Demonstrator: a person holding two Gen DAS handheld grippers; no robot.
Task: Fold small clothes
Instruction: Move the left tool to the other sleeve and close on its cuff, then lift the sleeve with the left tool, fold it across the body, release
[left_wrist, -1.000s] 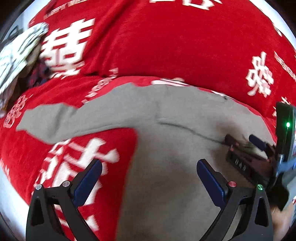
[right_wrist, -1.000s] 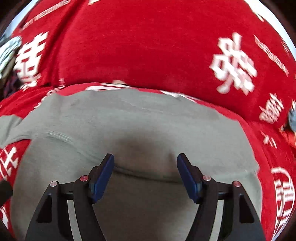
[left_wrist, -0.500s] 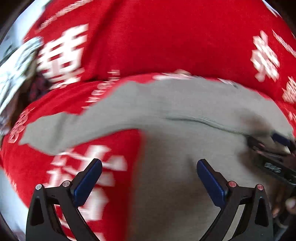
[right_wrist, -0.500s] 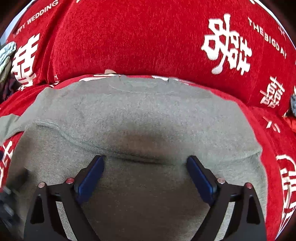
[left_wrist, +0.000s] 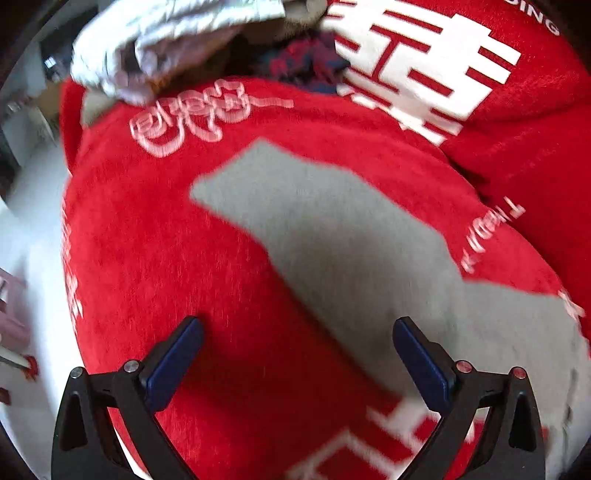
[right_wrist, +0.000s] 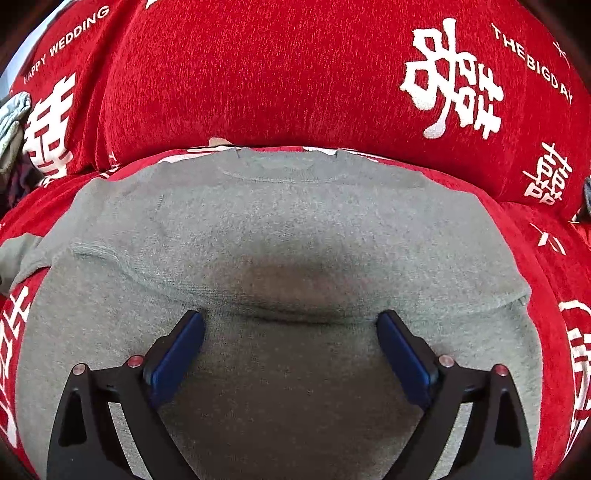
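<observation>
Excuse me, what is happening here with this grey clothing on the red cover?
A person with a gripper in each hand is folding a small grey knit sweater spread on a red plush cover with white characters. The right sleeve is already folded across the body. The right gripper hovers open over that fold, holding nothing. The left gripper, also open and empty, hangs over the left sleeve, which lies stretched out and not yet folded.

Both the left gripper (left_wrist: 297, 354) and right gripper (right_wrist: 290, 349) are black-framed (silver screws) with blue pads.
</observation>
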